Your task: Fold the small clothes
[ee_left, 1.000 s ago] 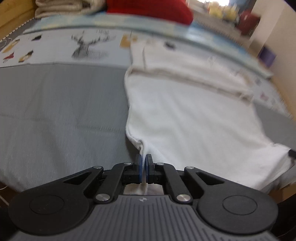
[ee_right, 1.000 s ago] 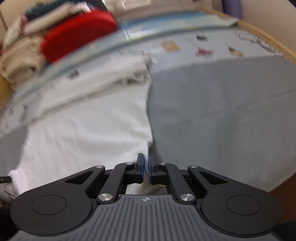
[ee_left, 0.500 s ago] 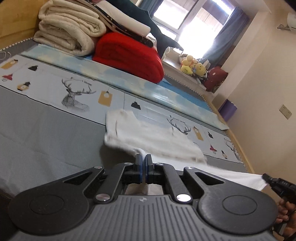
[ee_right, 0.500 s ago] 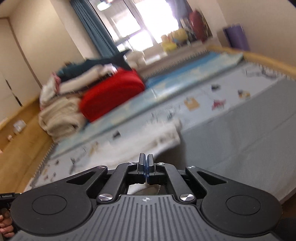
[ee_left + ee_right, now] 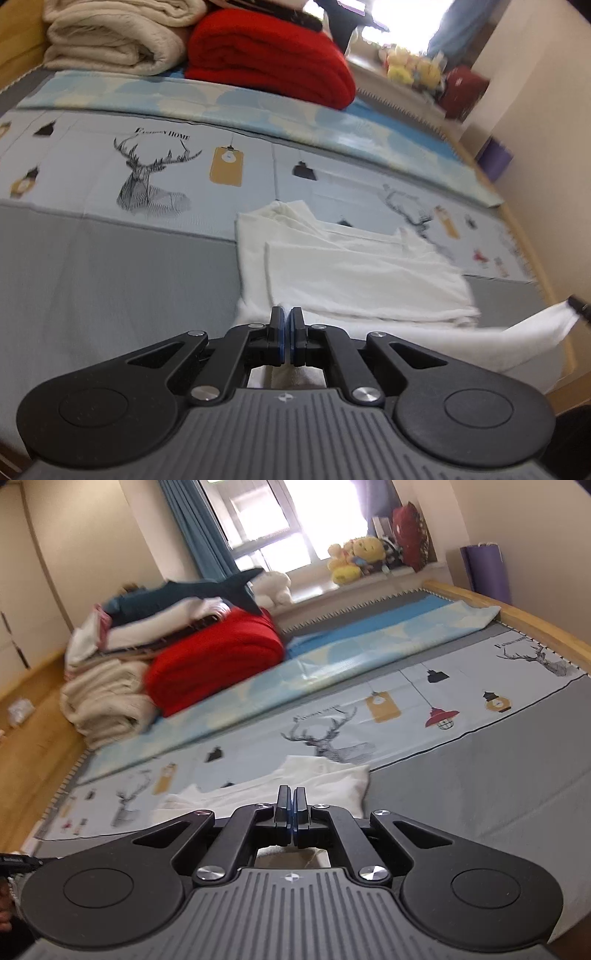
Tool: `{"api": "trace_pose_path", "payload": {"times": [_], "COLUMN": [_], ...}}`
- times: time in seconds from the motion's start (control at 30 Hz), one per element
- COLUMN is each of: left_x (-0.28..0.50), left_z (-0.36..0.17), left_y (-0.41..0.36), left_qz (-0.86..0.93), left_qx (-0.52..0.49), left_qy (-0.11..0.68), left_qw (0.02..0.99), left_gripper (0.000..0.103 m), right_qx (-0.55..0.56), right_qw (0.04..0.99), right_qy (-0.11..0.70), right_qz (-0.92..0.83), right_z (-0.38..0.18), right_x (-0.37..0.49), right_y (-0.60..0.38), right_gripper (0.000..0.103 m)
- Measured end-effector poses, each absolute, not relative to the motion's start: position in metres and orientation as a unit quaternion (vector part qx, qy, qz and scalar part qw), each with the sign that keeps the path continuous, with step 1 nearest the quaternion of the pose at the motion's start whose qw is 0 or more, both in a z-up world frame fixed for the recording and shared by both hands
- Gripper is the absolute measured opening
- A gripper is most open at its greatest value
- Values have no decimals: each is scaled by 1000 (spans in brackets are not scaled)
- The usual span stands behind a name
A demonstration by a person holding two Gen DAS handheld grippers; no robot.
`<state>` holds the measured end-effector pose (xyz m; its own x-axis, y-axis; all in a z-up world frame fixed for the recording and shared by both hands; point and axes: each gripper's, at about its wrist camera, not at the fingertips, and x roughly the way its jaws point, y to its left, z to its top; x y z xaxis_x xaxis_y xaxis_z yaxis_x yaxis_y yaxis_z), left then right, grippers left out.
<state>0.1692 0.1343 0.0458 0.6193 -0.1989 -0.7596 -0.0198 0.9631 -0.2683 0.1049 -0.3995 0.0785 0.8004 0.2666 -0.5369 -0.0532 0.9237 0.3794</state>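
You had left gripper (image 5: 287, 328) pinching near corner of white garment (image 5: 362, 277), right gripper (image 5: 290, 812) pinching other corner; hem lifted, rest lay folded on grey bedspread (image 5: 110, 280).

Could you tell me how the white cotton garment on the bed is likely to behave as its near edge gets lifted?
The white cotton garment looks floppy: its lifted edge sags between the left gripper and the right gripper. Probably light, since two small pinches carry it. Its folded layers may slide apart.

This is a bedroom in a home. A bed (image 5: 517, 775) carries folded blankets (image 5: 214, 664) near its head edge. Plush toys (image 5: 354, 561) sit by the window (image 5: 266, 520).
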Motion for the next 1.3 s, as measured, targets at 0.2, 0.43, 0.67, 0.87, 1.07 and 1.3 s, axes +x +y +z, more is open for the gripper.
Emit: {"api": "trace_pose_path", "payload": {"times": [0.2,0.43,0.67,0.87,1.07,1.3], "left_x": [240,279,292,281,267,265], "left_z": [6,-21,-23,-25,-39,-49], "left_y": [140,132,141,168,166,138], "left_qz": [-34,-25,4,8,-31,-81], "left_qx": [-127,-118,-99,-103,-61,-15], "left_qy": [476,509,518,527,552,560], "left_qw": [870,852,849,843,831,824], "left_gripper": [2,2,5,5,15,26], "right_qx": [119,115,127,134,84,26], "right_qw": [926,902,890,897,883,864], "right_qy": [351,415,437,420,461,503], "right_qz": [68,32,-5,-22,23,25], "right_z": [62,15,-4,-5,-22,-40], "right_x": [187,237,264,258,247,247], "right_y": [-389,-386,-384,-407,-405,-393], "right_gripper": [0,0,1,5,5,5]}}
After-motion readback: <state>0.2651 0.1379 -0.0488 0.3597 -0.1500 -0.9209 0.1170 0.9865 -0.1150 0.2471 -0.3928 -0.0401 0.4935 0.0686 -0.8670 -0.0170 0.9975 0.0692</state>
